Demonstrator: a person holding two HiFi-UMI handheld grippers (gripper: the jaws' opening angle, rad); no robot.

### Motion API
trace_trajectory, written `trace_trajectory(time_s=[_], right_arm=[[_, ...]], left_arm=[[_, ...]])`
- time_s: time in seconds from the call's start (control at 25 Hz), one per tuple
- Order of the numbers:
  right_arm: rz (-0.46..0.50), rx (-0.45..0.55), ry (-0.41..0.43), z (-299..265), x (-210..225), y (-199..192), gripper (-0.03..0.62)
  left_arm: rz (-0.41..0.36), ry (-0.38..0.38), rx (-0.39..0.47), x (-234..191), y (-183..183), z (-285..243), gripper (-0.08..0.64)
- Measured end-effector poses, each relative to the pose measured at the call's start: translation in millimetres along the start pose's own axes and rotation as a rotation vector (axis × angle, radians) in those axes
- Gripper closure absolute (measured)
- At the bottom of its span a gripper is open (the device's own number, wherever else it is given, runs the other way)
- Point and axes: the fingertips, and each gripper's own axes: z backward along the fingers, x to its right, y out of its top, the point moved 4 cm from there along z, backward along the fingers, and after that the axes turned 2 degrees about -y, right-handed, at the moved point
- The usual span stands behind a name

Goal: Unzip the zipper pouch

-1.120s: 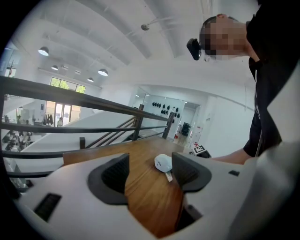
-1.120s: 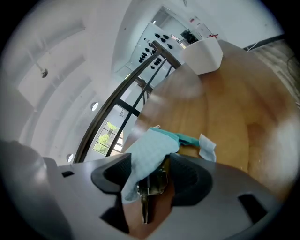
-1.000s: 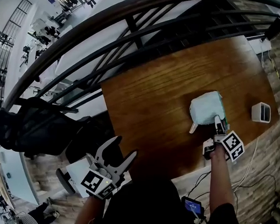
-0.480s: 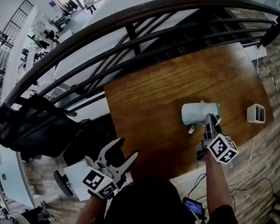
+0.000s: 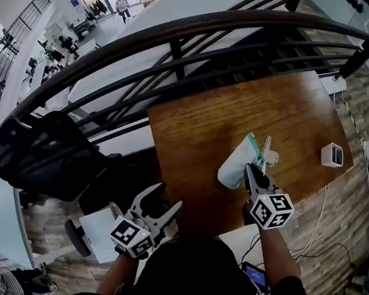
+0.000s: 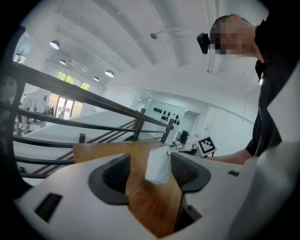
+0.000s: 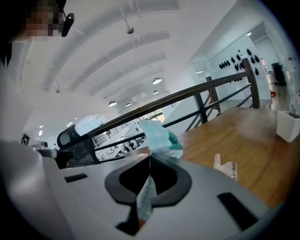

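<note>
**A:** Head view first: what stands around the wooden table [image 5: 199,122]?

**B:** A dark railing [image 5: 180,33] curves past the table's far edge. A black chair [image 5: 45,156] sits off its left side, and cables [image 5: 314,225] trail on the floor off its right end. A white cup [image 5: 332,154] stands at the table's right end. A small pale piece [image 5: 269,157] lies on its near half.

**A:** And the zipper pouch [image 5: 235,167]?

**B:** It is over the table's near half, touching or just beside that pale piece. Its long axis slants from the table's near edge toward the far right corner. The teal-trimmed edge faces the table's right end. Whether its lower end rests on the wood, I cannot tell.

**A:** What covers it?

**B:** The right gripper [image 5: 251,172] reaches in from the table's near edge and hides part of the trimmed side. Its jaws are clenched on the pouch fabric, which runs down between the pads.

**A:** The left gripper [image 5: 162,199]?

**B:** It is off the table's near left corner, well apart from the pouch. Its jaws are spread and empty, and it points across the tabletop.
</note>
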Motion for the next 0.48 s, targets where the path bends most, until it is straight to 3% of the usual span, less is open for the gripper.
trace_trajectory(time_s=[0.32, 0.48], right_arm=[[0.246, 0.0, 0.278, 32, -86, -1, 0.594], [0.414, 0.023, 0.332, 52, -115, 8, 0.594]], left_arm=[[0.009, -0.069, -0.002, -5, -3, 8, 0.281], [0.018, -0.108, -0.005, -13, -2, 5, 0.281]])
